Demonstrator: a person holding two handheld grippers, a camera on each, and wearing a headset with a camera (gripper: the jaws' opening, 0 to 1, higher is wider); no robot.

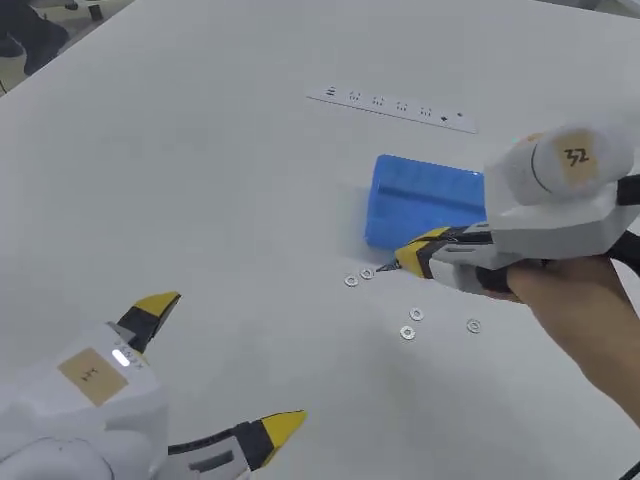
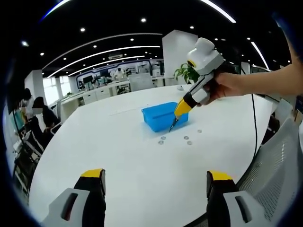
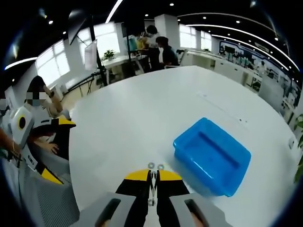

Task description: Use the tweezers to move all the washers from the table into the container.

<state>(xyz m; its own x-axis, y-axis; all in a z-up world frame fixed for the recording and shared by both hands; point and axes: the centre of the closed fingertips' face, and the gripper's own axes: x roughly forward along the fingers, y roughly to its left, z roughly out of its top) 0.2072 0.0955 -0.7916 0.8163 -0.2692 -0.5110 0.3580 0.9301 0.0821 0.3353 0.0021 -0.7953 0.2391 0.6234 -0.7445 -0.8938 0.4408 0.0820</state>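
Note:
Several small metal washers lie on the white table (image 1: 200,180), two (image 1: 351,281) close together and others (image 1: 407,333) nearer me. My right gripper (image 1: 418,252) is shut on thin tweezers (image 1: 388,266), whose tip hovers just right of the pair of washers (image 3: 151,165). Behind it sits the blue container (image 1: 425,200), open and holding nothing that I can see. From the left gripper view the tweezers (image 2: 172,125) point down in front of the container (image 2: 161,116). My left gripper (image 1: 218,365) stands open at the near left, nothing between its jaws.
A white power strip (image 1: 390,107) lies flat beyond the container. People sit and stand at desks (image 3: 156,52) in the room around the table. A hand (image 1: 570,310) holds the right gripper. The left gripper (image 3: 57,149) shows at the table's far side.

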